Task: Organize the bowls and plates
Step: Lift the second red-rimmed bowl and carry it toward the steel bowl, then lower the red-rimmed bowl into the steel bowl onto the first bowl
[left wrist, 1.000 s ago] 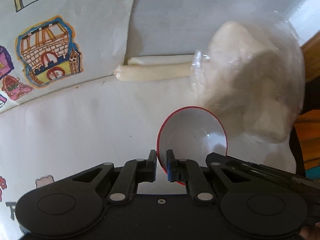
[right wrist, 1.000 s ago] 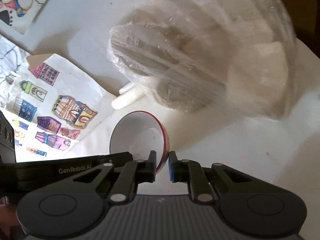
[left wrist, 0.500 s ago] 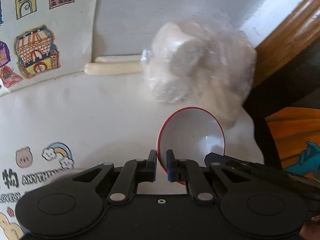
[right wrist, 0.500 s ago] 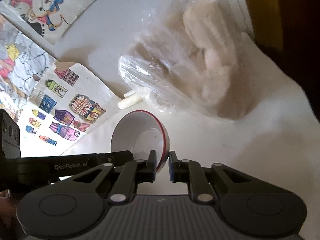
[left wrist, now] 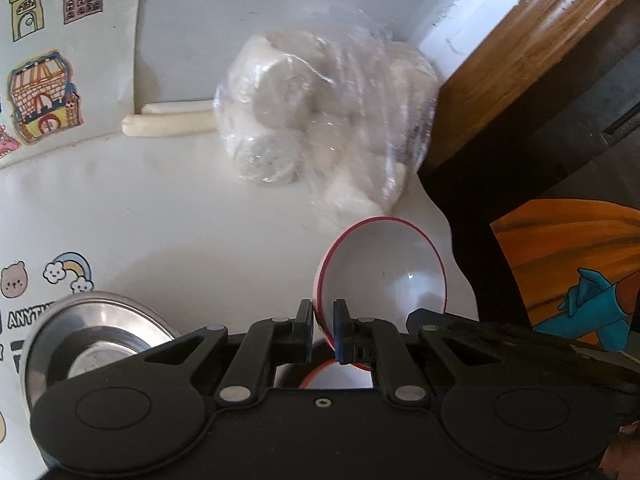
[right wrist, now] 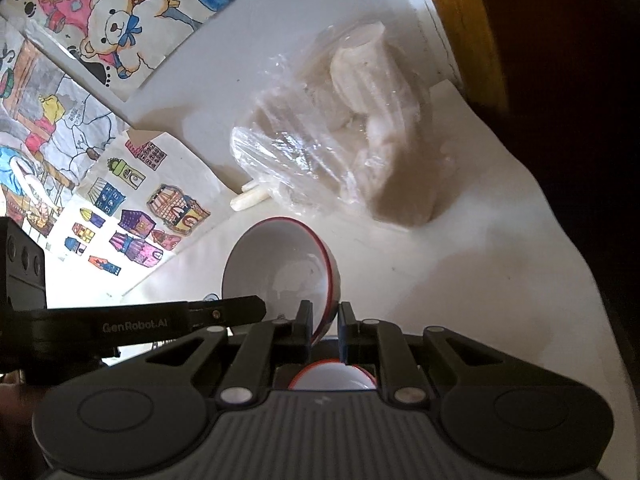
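Item 1, red-rimmed white bowl (left wrist: 380,268): held clear of the counter (left wrist: 168,216), tilted, between both my tools. My left tool (left wrist: 322,330) is pinched shut on the near-left part of its rim; my right tool (right wrist: 324,330) is pinched shut on the rim's right side. I judge the two-sided grip is there to keep a thin rim from swivelling in a single pinch while the bowl is carried.

Item 2, stainless steel bowl (left wrist: 96,332): rests upright on the counter at the left wrist view's lower left, well apart from the held bowl. Probably the stacking spot, though I cannot be sure.

Item 3, clear plastic bag of pale lumps (left wrist: 320,120): lies on the counter beyond the held bowl, against a wooden edge (left wrist: 512,52). Contents not identifiable.

Item 4, two pale sticks (left wrist: 168,122): lie side by side, one end tucked under the bag.

Item 5, coloured drawings of houses (left wrist: 44,96): paper sheets flat on the counter, seemingly as a covering.

Writing: "GenRobot.AI" on the arm of the left tool, seen from the right wrist; "ANYT…" on a sticker sheet (left wrist: 28,316) near the steel bowl, the rest hidden.
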`<action>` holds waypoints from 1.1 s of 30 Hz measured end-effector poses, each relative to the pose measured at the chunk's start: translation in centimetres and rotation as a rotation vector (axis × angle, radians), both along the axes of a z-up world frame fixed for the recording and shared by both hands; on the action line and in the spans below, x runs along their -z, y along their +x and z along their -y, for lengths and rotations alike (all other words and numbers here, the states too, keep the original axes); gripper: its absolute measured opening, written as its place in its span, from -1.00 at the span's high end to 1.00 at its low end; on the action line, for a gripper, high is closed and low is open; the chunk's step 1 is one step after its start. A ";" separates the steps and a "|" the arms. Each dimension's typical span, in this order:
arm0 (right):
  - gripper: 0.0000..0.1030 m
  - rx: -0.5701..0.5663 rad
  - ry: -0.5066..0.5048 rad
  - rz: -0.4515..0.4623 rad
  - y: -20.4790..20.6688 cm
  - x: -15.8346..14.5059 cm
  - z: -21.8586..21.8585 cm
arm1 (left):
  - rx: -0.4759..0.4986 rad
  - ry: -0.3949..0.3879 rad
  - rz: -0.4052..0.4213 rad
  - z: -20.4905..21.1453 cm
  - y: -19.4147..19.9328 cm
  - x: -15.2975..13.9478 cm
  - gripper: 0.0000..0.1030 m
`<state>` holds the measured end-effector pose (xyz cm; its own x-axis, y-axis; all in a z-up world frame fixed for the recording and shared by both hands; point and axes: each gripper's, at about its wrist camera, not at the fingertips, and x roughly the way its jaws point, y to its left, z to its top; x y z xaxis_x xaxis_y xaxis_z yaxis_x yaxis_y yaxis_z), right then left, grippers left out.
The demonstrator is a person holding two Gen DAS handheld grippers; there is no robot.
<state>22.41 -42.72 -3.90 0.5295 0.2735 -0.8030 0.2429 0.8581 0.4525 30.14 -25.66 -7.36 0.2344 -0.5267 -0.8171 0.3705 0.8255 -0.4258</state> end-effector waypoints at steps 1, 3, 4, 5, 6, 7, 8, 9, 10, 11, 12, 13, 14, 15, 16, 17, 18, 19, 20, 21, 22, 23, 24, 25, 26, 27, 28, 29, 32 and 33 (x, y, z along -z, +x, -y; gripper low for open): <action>0.72 -0.006 -0.005 -0.002 -0.2 -0.1 0.1 | 0.003 0.000 0.000 0.2 -0.2 -0.1 0.81; 0.72 -0.011 -0.010 -0.004 -0.5 -0.2 0.4 | 0.006 0.000 -0.001 0.5 -0.6 -0.2 0.81; 0.72 -0.012 -0.011 -0.005 -0.7 -0.2 0.5 | 0.008 0.000 -0.002 0.6 -0.7 -0.2 0.81; 0.72 -0.012 -0.011 -0.006 -0.8 -0.2 0.7 | 0.010 0.000 -0.001 0.7 -0.9 -0.2 0.81; 0.72 -0.013 -0.012 -0.007 -1.0 -0.2 0.8 | 0.012 0.002 -0.001 0.9 -1.0 -0.2 0.81; 0.72 -0.014 -0.012 -0.007 -1.2 -0.2 1.0 | 0.015 0.003 0.000 1.0 -1.1 -0.3 0.81; 0.72 -0.016 -0.014 -0.008 -1.4 -0.3 1.1 | 0.017 0.004 0.000 1.1 -1.2 -0.3 0.81; 0.71 -0.019 -0.016 -0.011 -1.6 -0.3 1.2 | 0.019 0.005 0.001 1.2 -1.4 -0.3 0.81; 0.71 -0.022 -0.017 -0.013 -1.7 -0.3 1.3 | 0.021 0.005 0.000 1.3 -1.6 -0.3 0.81; 0.71 -0.024 -0.017 -0.015 -1.9 -0.3 1.3 | 0.023 0.005 -0.001 1.4 -1.8 -0.3 0.81; 0.71 -0.027 -0.017 -0.018 -2.1 -0.3 1.4 | 0.024 0.005 -0.003 1.4 -2.0 -0.2 0.81; 0.70 -0.031 -0.017 -0.022 -2.3 -0.3 1.4 | 0.025 0.006 -0.006 1.4 -2.2 -0.2 0.81; 0.70 -0.034 -0.017 -0.025 -2.5 -0.3 1.4 | 0.026 0.006 -0.009 1.4 -2.4 -0.1 0.81; 0.70 -0.036 -0.017 -0.029 -2.6 -0.3 1.5 | 0.026 0.006 -0.013 1.4 -2.6 -0.1 0.81; 0.70 -0.040 -0.016 -0.032 -2.9 -0.2 1.5 | 0.026 0.007 -0.016 1.4 -2.8 0.0 0.81; 0.70 -0.044 -0.014 -0.037 -3.0 -0.2 1.5 | 0.024 0.007 -0.020 1.3 -3.1 0.1 0.81; 0.70 -0.048 -0.013 -0.041 -3.2 -0.1 1.5 | 0.022 0.008 -0.023 1.2 -3.3 0.2 0.81; 0.70 -0.054 -0.013 -0.045 -3.4 -0.1 1.4 | 0.020 0.009 -0.028 1.1 -3.6 0.3 0.81; 0.70 -0.059 -0.012 -0.049 -3.5 -0.1 1.4 | 0.017 0.010 -0.032 1.0 -3.8 0.4 0.81; 0.70 -0.065 -0.011 -0.054 -3.7 -0.1 1.3 | 0.015 0.011 -0.037 0.9 -4.0 0.5 0.80; 0.70 -0.070 -0.010 -0.059 -3.8 0.0 1.2 | 0.012 0.013 -0.041 0.9 -4.2 0.6 0.80; 0.70 -0.074 -0.010 -0.063 -3.9 0.0 1.1 | 0.011 0.015 -0.044 0.8 -4.4 0.7 0.80; 0.70 -0.080 -0.010 -0.071 -4.1 0.1 1.0 | 0.010 0.019 -0.048 0.8 -4.6 0.8 0.80; 0.70 -0.085 -0.010 -0.077 -4.2 0.1 0.9 | 0.008 0.022 -0.053 0.7 -4.8 0.9 0.80; 0.70 -0.090 -0.009 -0.084 -4.2 0.2 0.9 | 0.006 0.024 -0.057 0.7 -4.9 0.9 0.80; 0.70 -0.093 -0.007 -0.092 -4.3 0.3 0.8 | 0.005 0.026 -0.061 0.7 -5.1 1.0 0.80; 0.70 -0.098 -0.007 -0.101 -4.4 0.5 0.7 | 0.005 0.030 -0.064 0.6 -5.3 1.1 0.80; 0.70 -0.102 -0.008 -0.108 -4.5 0.5 0.6 | 0.004 0.032 -0.068 0.6 -5.4 1.2 0.80; 0.70 -0.112 -0.008 -0.123 -4.7 0.6 0.4 | 0.001 0.037 -0.074 0.5 -5.7 1.4 0.80; 0.70 -0.114 -0.007 -0.127 -4.8 0.7 0.4 | -0.001 0.038 -0.076 0.4 -5.8 1.4 0.80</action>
<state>17.65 -43.12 -4.59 0.3893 0.3198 -0.8638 0.1991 0.8864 0.4179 24.34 -26.09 -8.79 0.1720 -0.4950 -0.8517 0.3374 0.8419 -0.4212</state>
